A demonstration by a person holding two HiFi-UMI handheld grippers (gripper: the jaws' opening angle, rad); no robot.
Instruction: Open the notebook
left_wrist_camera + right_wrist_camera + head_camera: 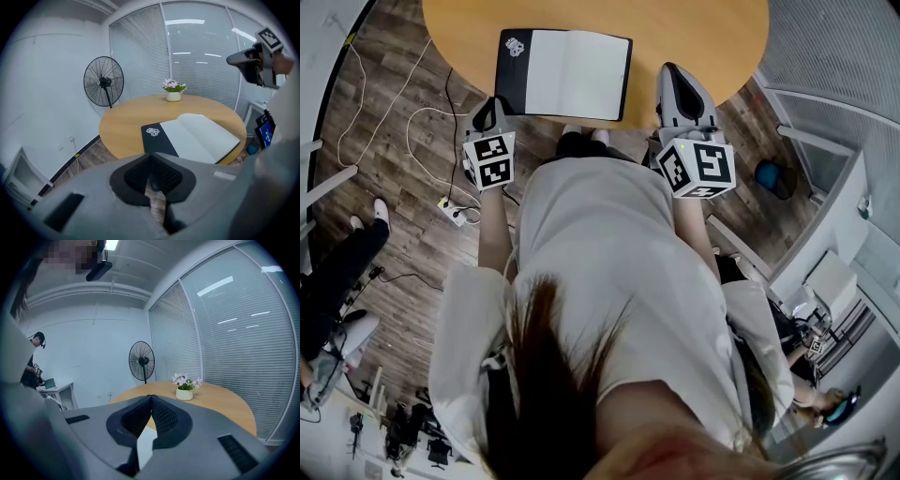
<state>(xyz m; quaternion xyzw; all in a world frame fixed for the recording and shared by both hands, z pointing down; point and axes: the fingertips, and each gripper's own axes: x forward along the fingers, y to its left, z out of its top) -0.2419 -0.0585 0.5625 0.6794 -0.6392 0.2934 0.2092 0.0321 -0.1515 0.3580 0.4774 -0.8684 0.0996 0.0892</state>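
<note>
The black notebook [564,73] lies open on the round wooden table [694,28], its white pages up and its black cover flat to the left. In the left gripper view the notebook [194,138] shows ahead of my left gripper [151,157], which is shut with nothing between its pads. That left gripper [490,112] hangs just off the table's near edge, by the notebook's left corner. My right gripper [670,73] is over the table edge to the right of the notebook. Its jaws [151,399] meet at the tips and hold nothing.
A white pot of flowers [173,96] stands at the table's far side, with a standing fan [103,82] beyond on the left. White cables [422,122] and a power strip [455,211] lie on the wood floor. Another person [337,272] stands at the left.
</note>
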